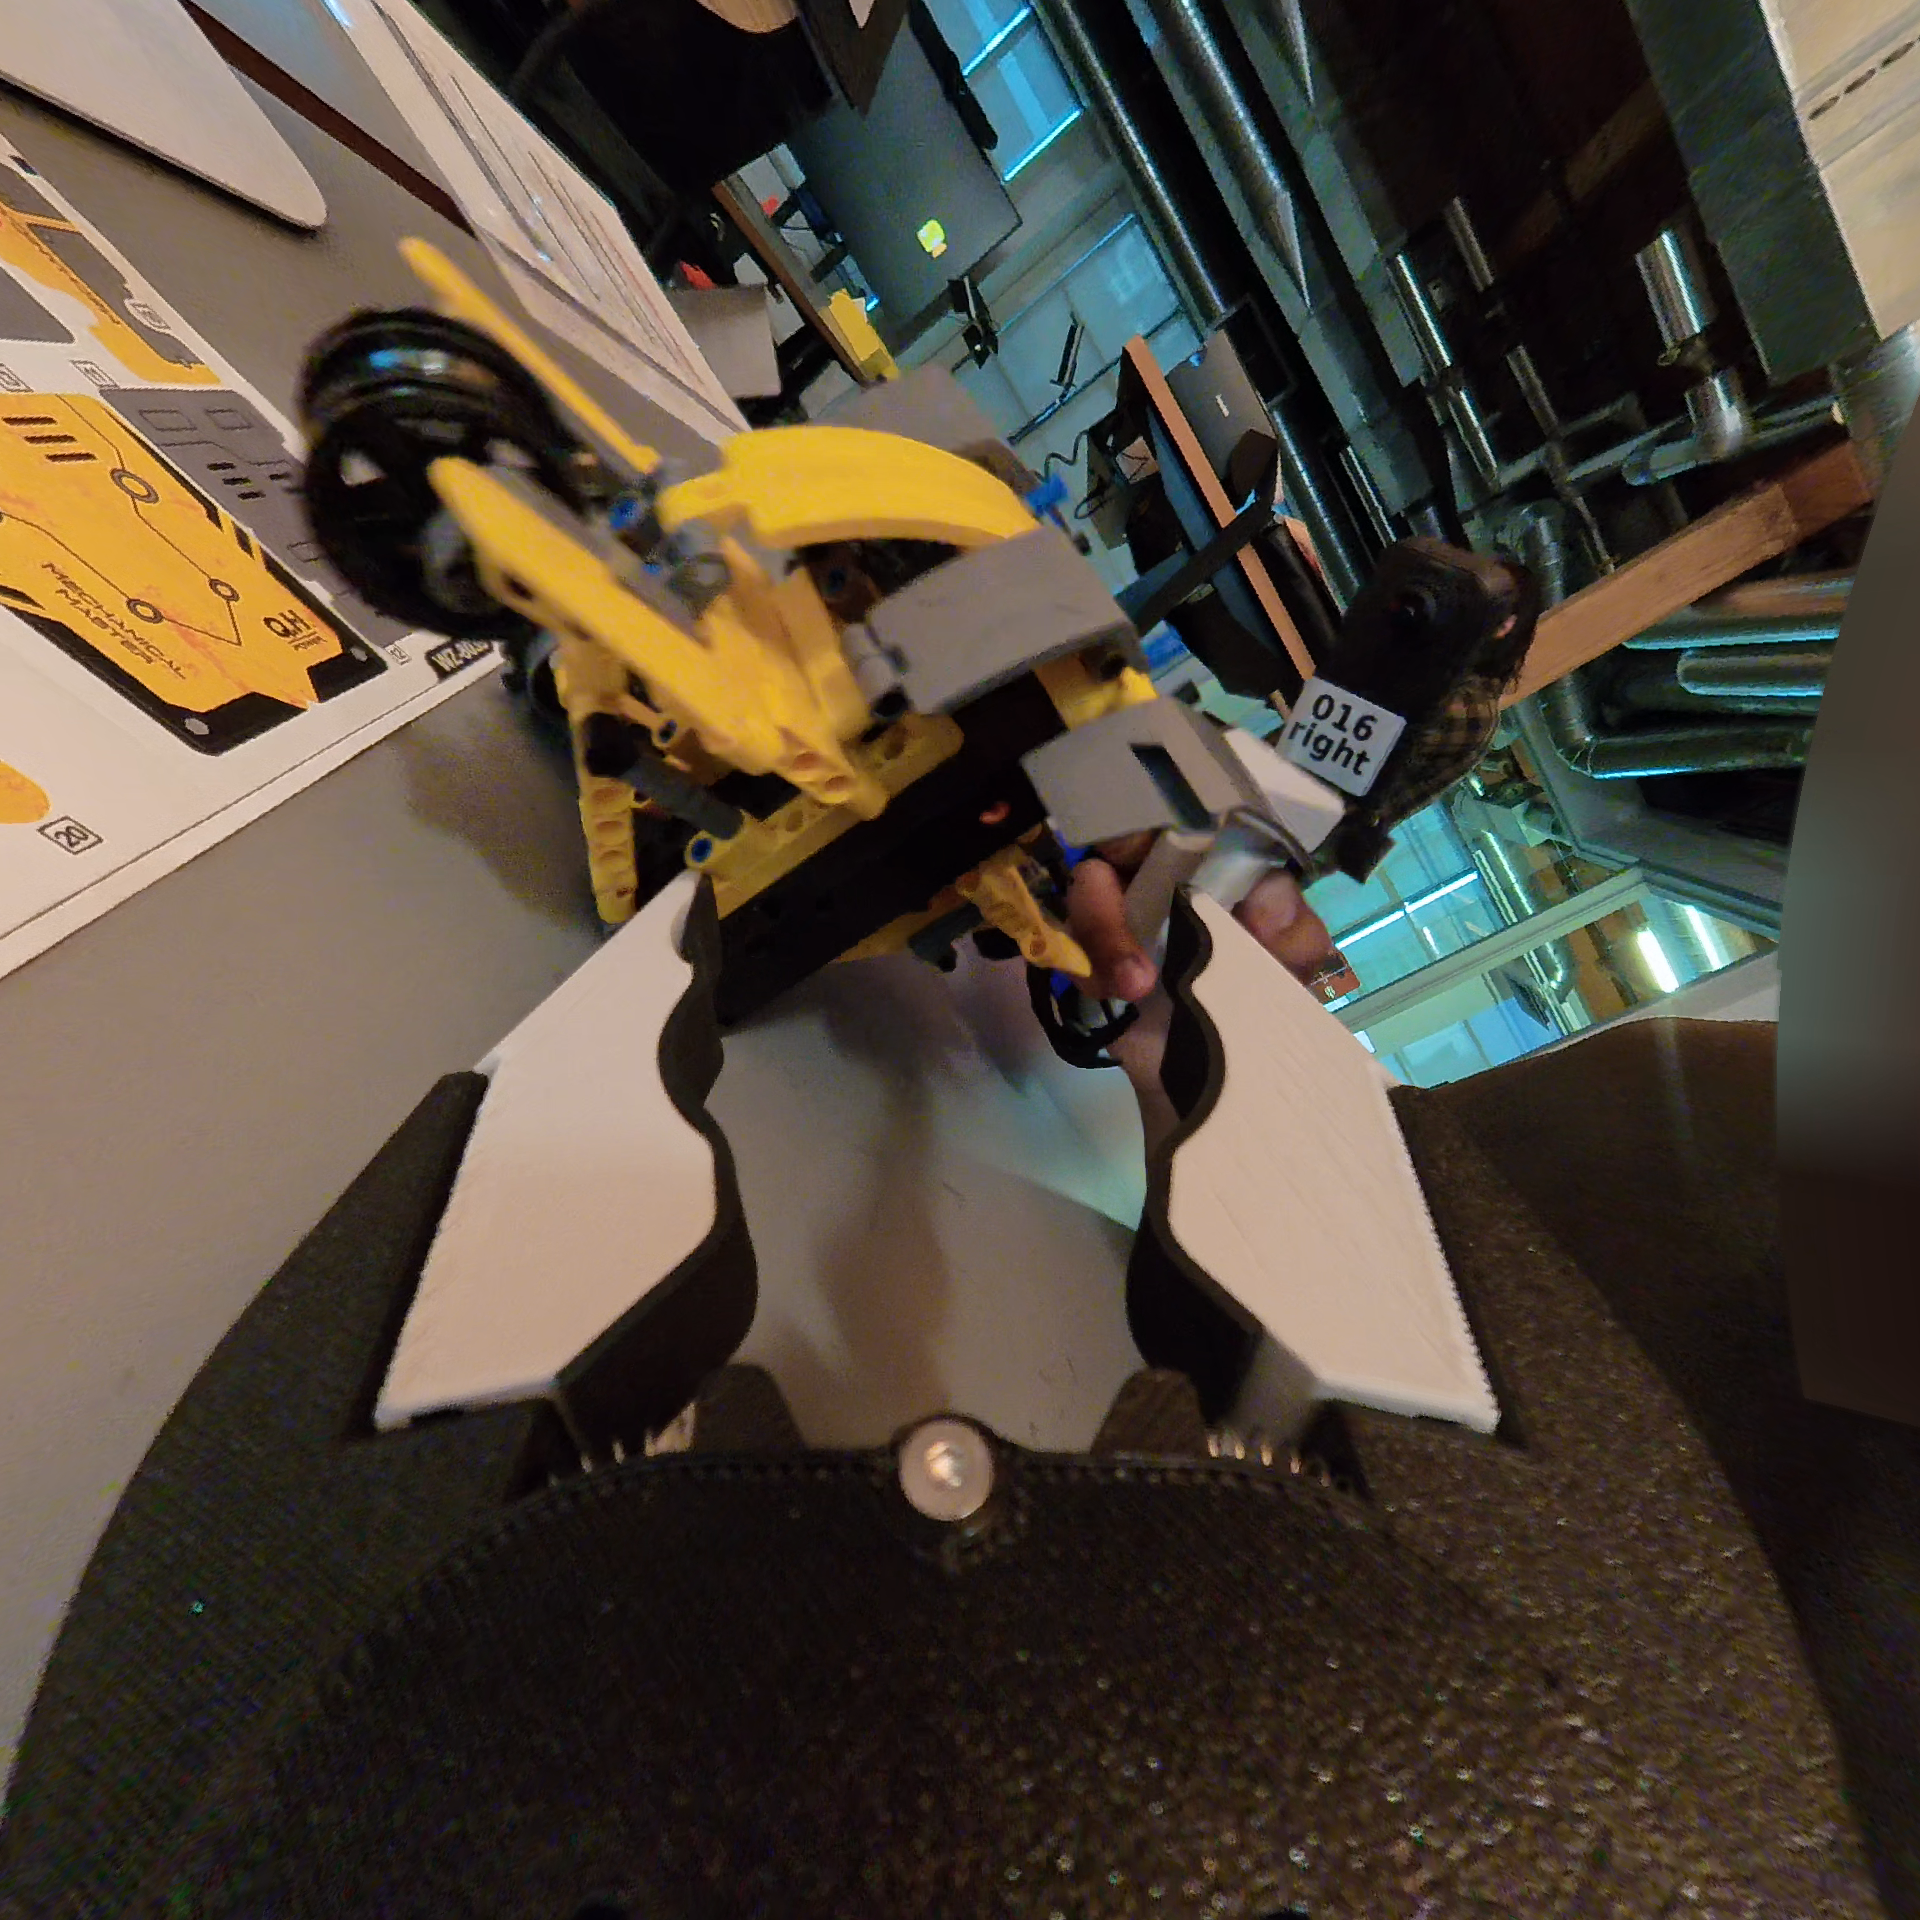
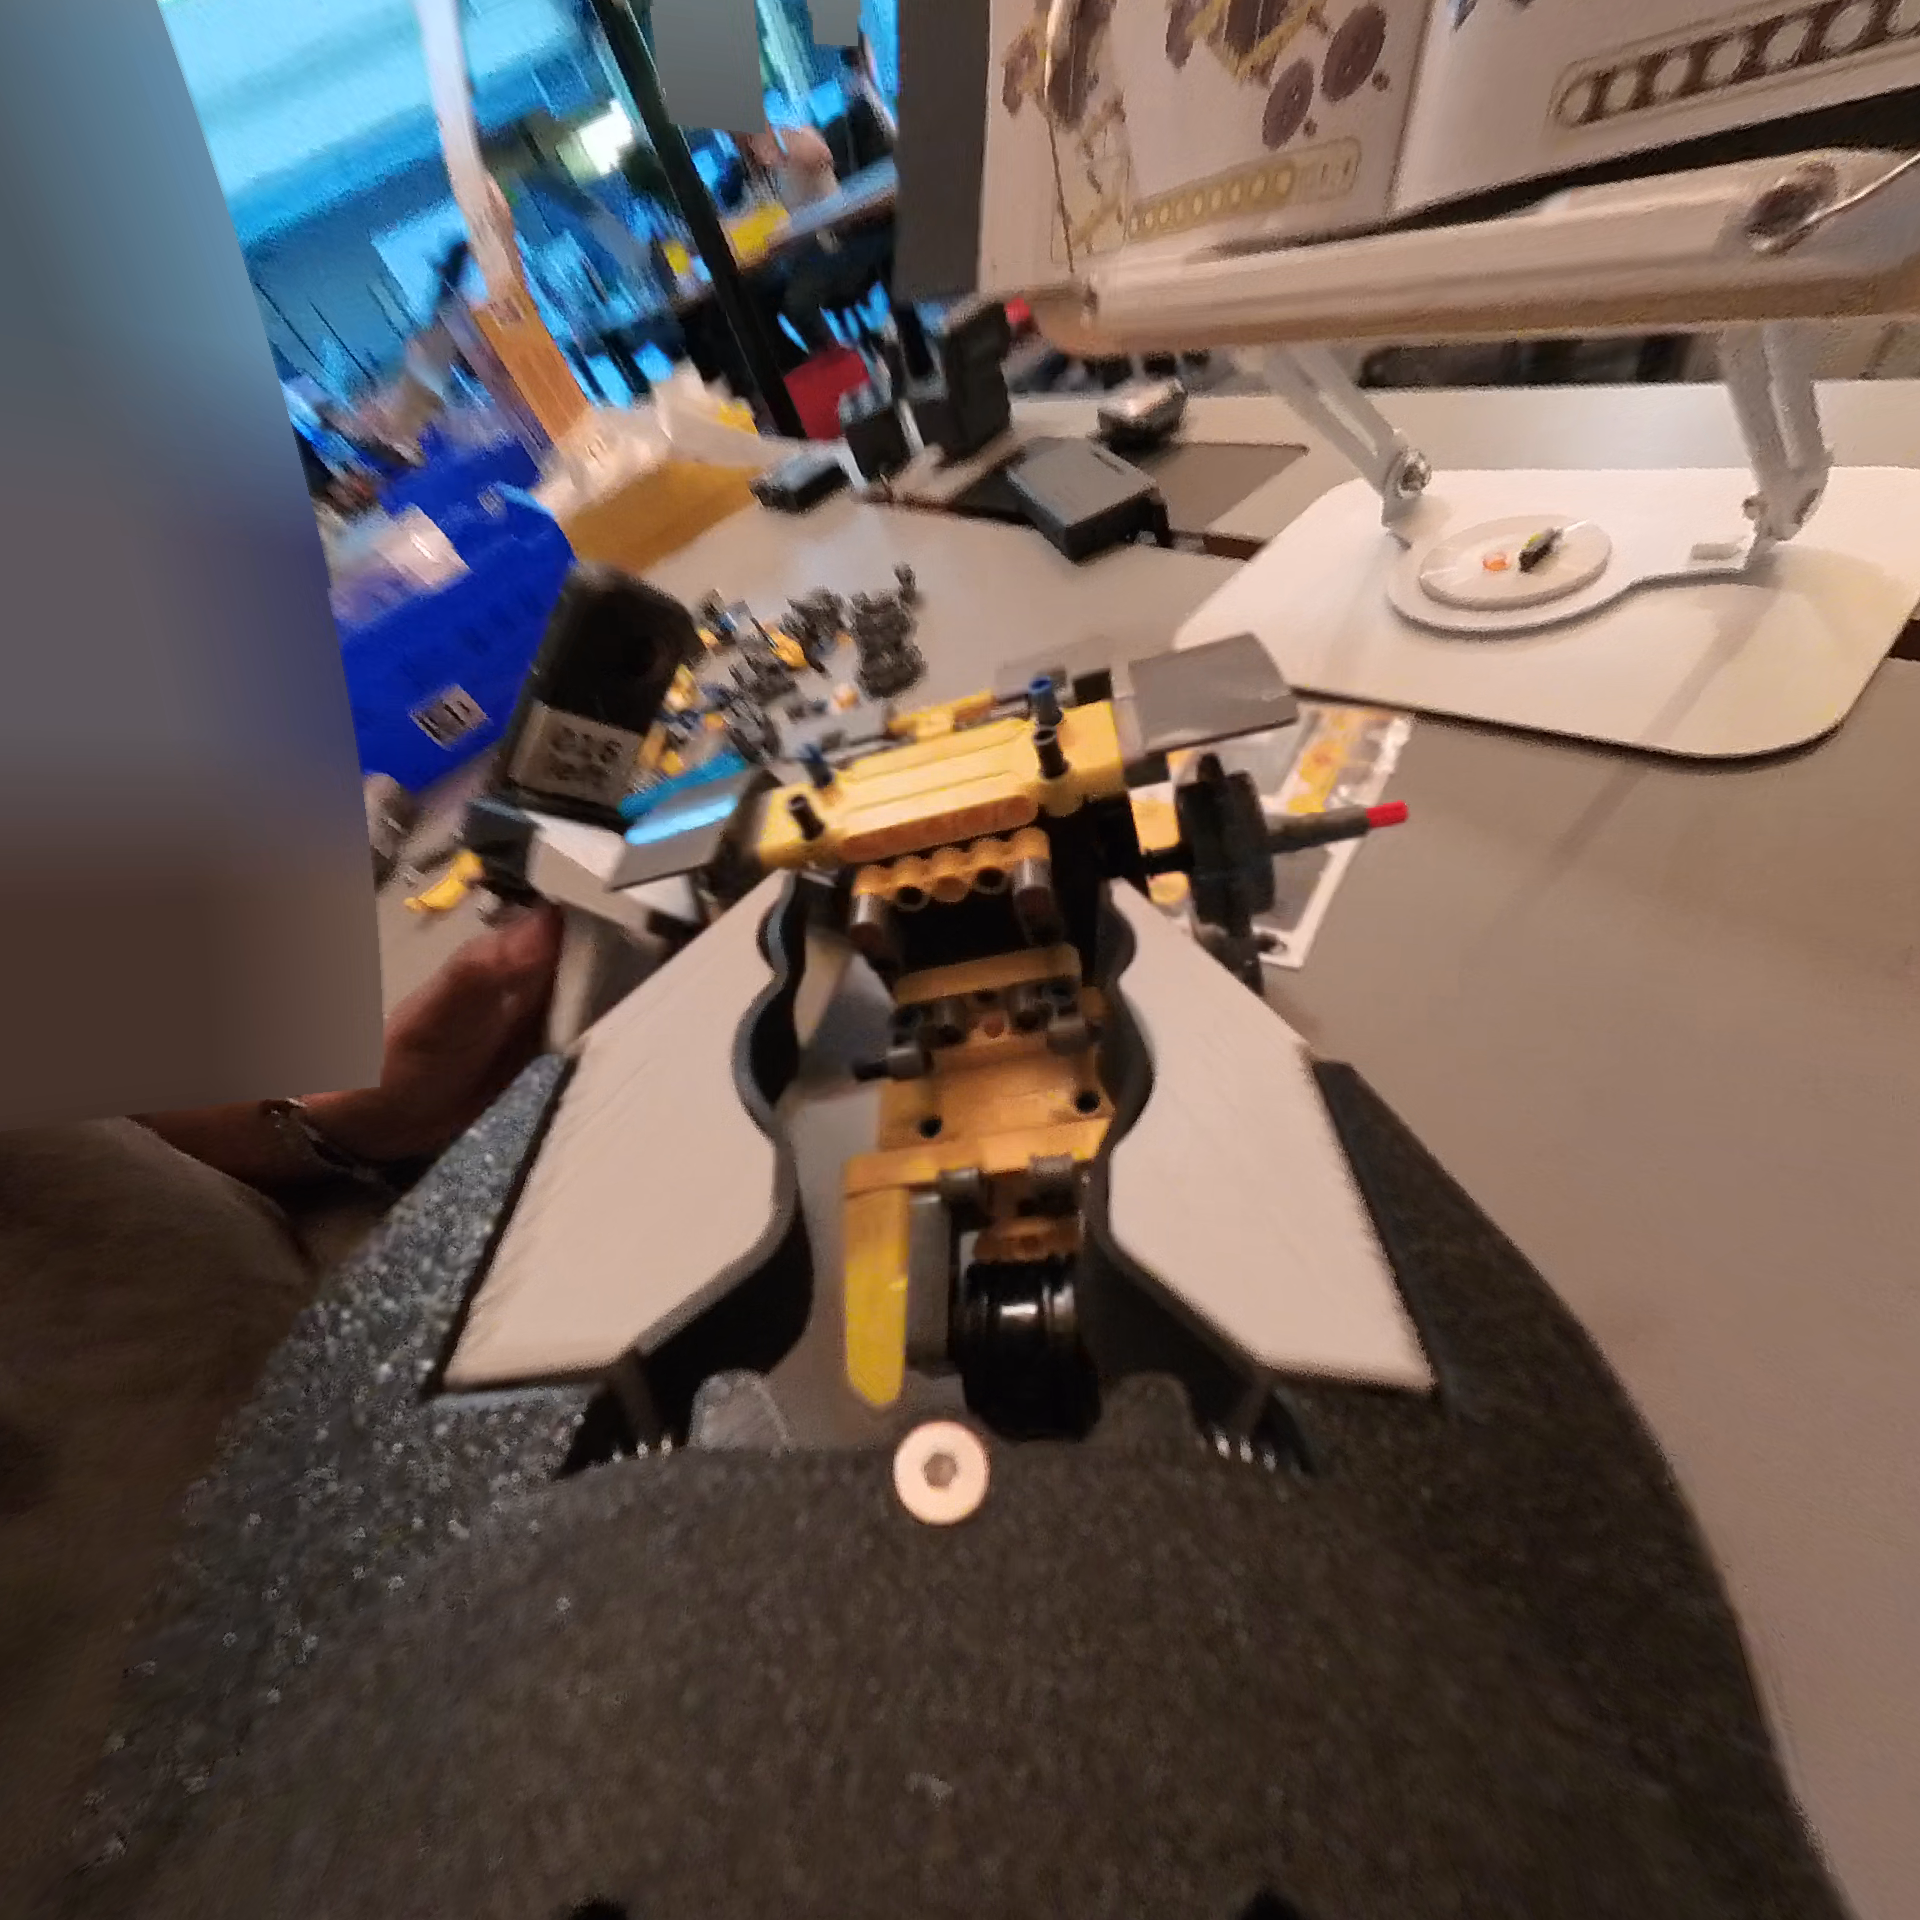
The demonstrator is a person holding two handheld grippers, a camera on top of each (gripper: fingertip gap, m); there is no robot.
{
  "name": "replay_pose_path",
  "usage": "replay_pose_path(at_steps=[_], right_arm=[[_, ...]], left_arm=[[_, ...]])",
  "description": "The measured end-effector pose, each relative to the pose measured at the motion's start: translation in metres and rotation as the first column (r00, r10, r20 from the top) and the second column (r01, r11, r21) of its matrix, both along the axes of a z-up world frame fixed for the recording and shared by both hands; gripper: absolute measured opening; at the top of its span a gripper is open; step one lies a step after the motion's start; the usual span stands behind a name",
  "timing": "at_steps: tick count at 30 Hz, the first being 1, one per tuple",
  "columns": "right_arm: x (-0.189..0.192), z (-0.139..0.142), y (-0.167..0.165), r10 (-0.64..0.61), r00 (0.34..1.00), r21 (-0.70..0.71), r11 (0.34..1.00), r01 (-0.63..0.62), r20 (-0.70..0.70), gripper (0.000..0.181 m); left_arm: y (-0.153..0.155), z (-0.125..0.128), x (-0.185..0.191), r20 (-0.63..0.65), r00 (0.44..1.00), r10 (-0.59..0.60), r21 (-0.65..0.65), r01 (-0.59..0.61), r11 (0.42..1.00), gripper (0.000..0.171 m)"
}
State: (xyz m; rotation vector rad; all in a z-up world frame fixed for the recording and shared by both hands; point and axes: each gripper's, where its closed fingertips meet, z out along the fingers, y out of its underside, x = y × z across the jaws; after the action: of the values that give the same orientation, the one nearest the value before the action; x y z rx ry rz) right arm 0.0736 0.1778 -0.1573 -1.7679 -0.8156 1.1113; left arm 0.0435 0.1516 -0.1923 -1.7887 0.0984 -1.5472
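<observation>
The right gripper (image 2: 940, 935) is clenched on a yellow and black brick-built vehicle model (image 2: 966, 997), whose chassis runs back between its white fingers (image 2: 1205, 1122) toward the camera, a small black wheel (image 2: 1023, 1320) sitting deep in the throat near the gripper's screw. Ahead of its tips the model widens into grey panels (image 2: 1205, 691), with a black gear and a red-tipped axle (image 2: 1340, 821) sticking out to the right.

The left gripper (image 1: 935, 925) meets the same model (image 1: 790, 665) from the other end. Its left finger (image 1: 582, 1122) presses against the black underside of the model, while the right finger (image 1: 1309, 1164) stands apart from it, so the jaws look released, though motion blur makes this uncertain. Beyond its tips a large black wheel (image 1: 416, 488) rises to the upper left, and the other gripper (image 1: 1195, 790) closes in from the right with a hand (image 1: 1112, 935) behind it.

Left of the left gripper a yellow sticker sheet (image 1: 156, 582) lies on the grey table (image 1: 260, 1039). Ahead of the right gripper, loose small parts (image 2: 821, 634) are scattered, and a white stand (image 2: 1538, 582) sits to the upper right.
</observation>
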Motion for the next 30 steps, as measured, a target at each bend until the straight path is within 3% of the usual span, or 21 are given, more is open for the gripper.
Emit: replay_pose_path(at_steps=[4,7,16,30], right_arm=[[0.011,0.027,-0.001,0.036,0.964,-0.13,0.989,-0.072,-0.265,0.055],[0.017,0.031,0.003,0.025,0.935,-0.195,0.976,-0.1,-0.353,0.057],[0.014,0.024,0.005,0.007,0.971,-0.106,0.994,-0.033,-0.238,0.056],[0.013,0.021,0.006,-0.002,0.977,-0.091,0.996,-0.018,-0.212,0.053]], left_arm=[[0.0,0.0,0.0,-0.002,1.0,0.0,0.001,0.0,1.0,0.084],[0.0,0.0,0.0,-0.003,1.0,0.0,0.001,0.0,1.0,0.084],[0.0,0.0,0.0,0.0,1.0,0.0,0.0,0.0,1.0,0.084],[0.001,0.0,0.001,-0.002,1.0,0.001,0.001,-0.001,1.0,0.084]])
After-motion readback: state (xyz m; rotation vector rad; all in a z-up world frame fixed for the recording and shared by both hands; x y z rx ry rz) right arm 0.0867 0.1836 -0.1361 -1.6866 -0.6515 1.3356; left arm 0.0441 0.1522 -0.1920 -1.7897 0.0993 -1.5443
